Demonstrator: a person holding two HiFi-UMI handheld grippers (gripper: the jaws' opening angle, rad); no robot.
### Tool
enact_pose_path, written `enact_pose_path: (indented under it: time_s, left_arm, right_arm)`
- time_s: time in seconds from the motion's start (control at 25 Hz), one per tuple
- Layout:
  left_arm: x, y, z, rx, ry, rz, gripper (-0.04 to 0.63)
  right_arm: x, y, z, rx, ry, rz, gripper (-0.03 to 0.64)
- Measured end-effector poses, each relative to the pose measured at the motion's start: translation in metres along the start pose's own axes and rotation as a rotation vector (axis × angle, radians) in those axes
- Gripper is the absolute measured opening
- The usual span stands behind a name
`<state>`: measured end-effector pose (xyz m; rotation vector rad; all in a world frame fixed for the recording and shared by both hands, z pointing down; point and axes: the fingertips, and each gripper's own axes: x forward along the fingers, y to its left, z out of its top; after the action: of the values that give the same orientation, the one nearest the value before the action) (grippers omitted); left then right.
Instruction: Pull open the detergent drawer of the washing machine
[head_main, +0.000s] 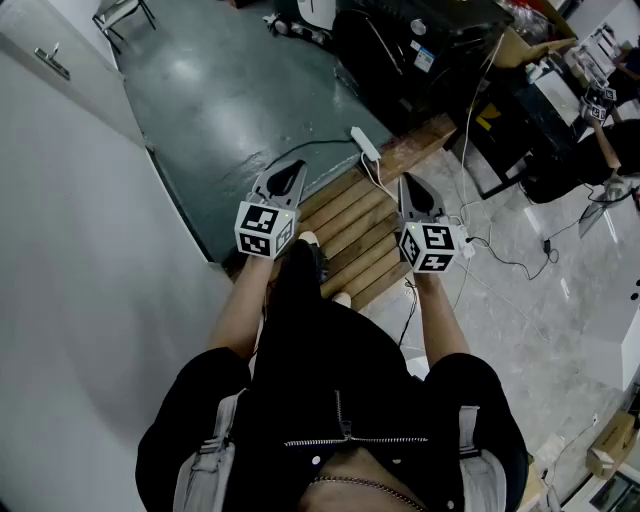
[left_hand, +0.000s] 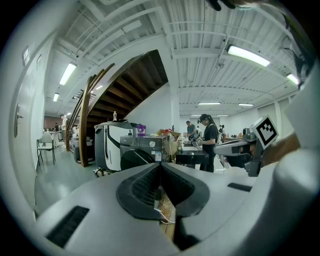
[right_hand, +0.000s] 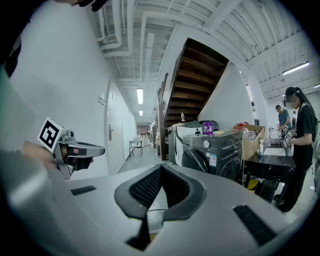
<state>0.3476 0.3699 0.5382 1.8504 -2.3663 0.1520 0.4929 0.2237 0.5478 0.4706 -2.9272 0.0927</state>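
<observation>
Only the approach is in hand: left gripper (head_main: 296, 168) and right gripper (head_main: 408, 182) both have jaws pressed together on nothing, the washer (right_hand: 215, 150) sits mid-frame, well apart, so next comes walking up and spreading jaws for its drawer.

Floor (head_main: 230, 90), wooden pallet (head_main: 355, 225), power strip (head_main: 365, 143), washing machine (right_hand: 215, 150)

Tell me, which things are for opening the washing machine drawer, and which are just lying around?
For the job: washing machine; left gripper and right gripper, both shut and empty.

Just lying about: wooden pallet; power strip; chair; cardboard box; purple container.
</observation>
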Motion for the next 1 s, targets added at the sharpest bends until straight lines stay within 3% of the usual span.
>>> enact_pose_path:
  time_s: [0.6,1.0]
  left_arm:
    - [0.027,0.028,-0.008,0.002,0.004,-0.005,0.024]
    - [0.099,0.111,-0.005,0.002,0.013,-0.028,0.025]
  right_arm:
    - [0.035,0.000,0.002,0.022,-0.016,0.015,0.006]
    - [0.138,-0.019,0.019,0.031,-0.014,-0.039,0.006]
